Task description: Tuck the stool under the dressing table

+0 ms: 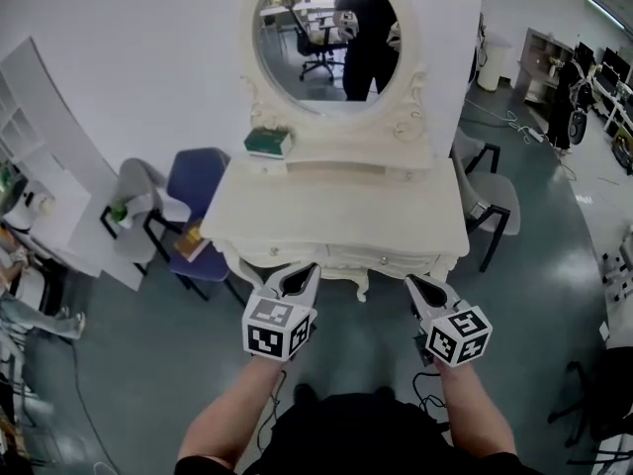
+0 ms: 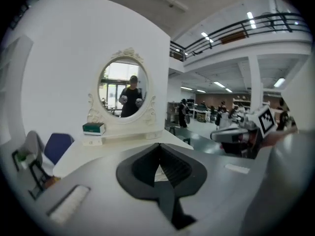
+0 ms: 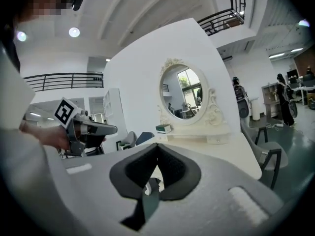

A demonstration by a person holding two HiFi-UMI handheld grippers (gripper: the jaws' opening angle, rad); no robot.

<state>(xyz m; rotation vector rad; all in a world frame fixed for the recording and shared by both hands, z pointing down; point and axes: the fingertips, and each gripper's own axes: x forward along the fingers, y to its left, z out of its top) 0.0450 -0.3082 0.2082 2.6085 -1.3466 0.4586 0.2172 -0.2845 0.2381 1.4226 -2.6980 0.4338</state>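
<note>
The head camera looked steeply down on the counter [image 1: 336, 216] and mirror [image 1: 326, 38] from just before its front edge. Cameras on the left tongs [image 2: 158, 145] and right tongs [image 3: 157, 145] faced almost level across the countertop from nearby. All three views shared the mirror.

Here's the desk [image 1: 336, 211], cream-white and ornate, standing upright with its back to the white wall [image 1: 148, 67]. The broad top is flat and pale. A low raised shelf at the back carries an oval mirror [image 1: 329, 38] in a carved frame. It has a scalloped front with small knobs, and curled legs planted on the grey floor [image 1: 148, 364].
</note>
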